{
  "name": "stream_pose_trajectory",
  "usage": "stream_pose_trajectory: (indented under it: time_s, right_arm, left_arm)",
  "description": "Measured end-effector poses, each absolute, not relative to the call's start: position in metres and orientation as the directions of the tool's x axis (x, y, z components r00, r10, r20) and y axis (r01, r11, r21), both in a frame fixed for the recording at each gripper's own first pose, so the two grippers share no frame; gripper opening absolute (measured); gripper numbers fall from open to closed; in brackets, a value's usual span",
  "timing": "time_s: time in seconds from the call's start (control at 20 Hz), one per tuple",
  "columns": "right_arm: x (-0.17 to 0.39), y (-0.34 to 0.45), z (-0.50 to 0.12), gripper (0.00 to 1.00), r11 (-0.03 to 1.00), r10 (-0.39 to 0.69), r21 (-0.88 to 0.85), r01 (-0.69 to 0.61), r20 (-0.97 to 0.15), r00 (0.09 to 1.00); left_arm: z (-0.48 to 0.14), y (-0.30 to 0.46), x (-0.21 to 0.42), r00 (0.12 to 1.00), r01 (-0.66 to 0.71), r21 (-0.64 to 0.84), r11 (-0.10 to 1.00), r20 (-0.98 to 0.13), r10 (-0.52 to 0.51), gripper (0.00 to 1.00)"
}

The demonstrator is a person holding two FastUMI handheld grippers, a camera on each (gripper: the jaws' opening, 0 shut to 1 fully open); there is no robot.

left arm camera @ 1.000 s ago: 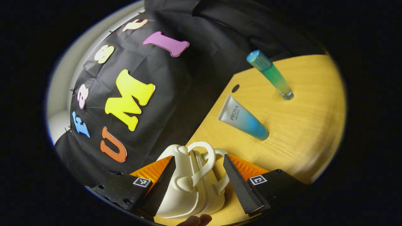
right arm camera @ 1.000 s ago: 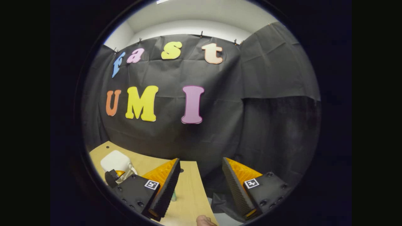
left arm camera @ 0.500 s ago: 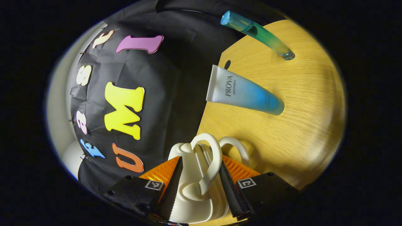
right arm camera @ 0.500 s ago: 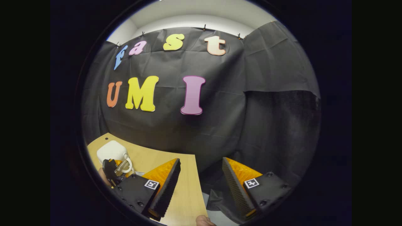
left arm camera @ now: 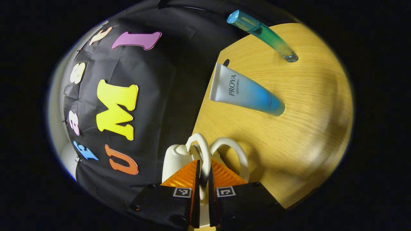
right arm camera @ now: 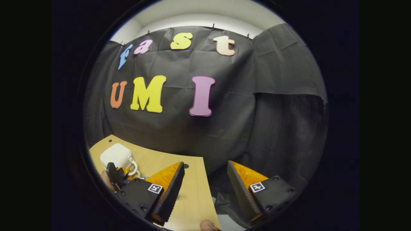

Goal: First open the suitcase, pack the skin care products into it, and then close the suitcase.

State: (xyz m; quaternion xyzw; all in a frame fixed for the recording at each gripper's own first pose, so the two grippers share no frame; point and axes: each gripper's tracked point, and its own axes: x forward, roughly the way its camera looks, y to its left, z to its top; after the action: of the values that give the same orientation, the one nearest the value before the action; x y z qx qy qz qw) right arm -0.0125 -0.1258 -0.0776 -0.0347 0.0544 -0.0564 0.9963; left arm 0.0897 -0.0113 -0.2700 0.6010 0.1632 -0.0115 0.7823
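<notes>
Up close, left hand-held gripper pinches suitcase handle.

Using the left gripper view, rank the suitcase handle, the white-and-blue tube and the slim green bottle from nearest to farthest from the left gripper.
1. Suitcase handle: pinched between the left gripper fingers.
2. White-and-blue tube: lying on the table, mid-way up the view.
3. Slim green bottle: standing at the table's far end.
</notes>
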Motion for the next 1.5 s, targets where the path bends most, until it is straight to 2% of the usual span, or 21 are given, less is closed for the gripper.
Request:
stream_pose_trajectory:
  time_s: [0.25, 0.3, 0.8, 1.0, 1.2, 1.35, 1.5]
  right_arm:
    - [-0.013, -0.101, -0.06, 0.8, 0.986, -0.143, -0.101, 0.135, -0.078, 0.987]
    - [-0.013, -0.093, -0.059, 0.8, 0.985, -0.146, -0.102, 0.138, -0.077, 0.986]
    - [-0.006, -0.015, -0.037, 0.8, 0.979, -0.154, -0.145, 0.142, -0.071, 0.986]
    - [0.0, 0.017, -0.031, 0.8, 0.978, -0.151, -0.156, 0.138, -0.071, 0.986]
    - [0.004, 0.045, -0.036, 0.8, 0.977, -0.157, -0.16, 0.14, -0.097, 0.983]
    - [0.001, 0.062, -0.038, 0.8, 0.97, -0.177, -0.184, 0.156, -0.103, 0.979]
    - [0.0, 0.074, -0.042, 0.8, 0.967, -0.195, -0.19, 0.171, -0.116, 0.974]
  left_arm:
    - [-0.239, -0.004, 0.085, 0.949, 0.202, 0.887, 0.415, -0.282, 0.14, 0.0]
    - [-0.231, 0.0, 0.084, 0.948, 0.204, 0.87, 0.449, -0.29, 0.131, 0.03]
    - [-0.118, 0.066, 0.075, 0.957, 0.188, 0.645, 0.74, -0.288, 0.009, 0.03]
    - [-0.073, 0.129, 0.084, 0.964, 0.169, 0.59, 0.79, -0.267, -0.007, 0.03]
    - [-0.061, 0.204, 0.087, 0.969, 0.09, 0.496, 0.864, -0.243, 0.039, 0.03]
    - [-0.063, 0.273, 0.096, 0.969, 0.031, 0.486, 0.873, -0.229, 0.093, 0.03]
    - [-0.089, 0.339, 0.105, 0.948, -0.012, 0.495, 0.869, -0.27, 0.166, 0.03]
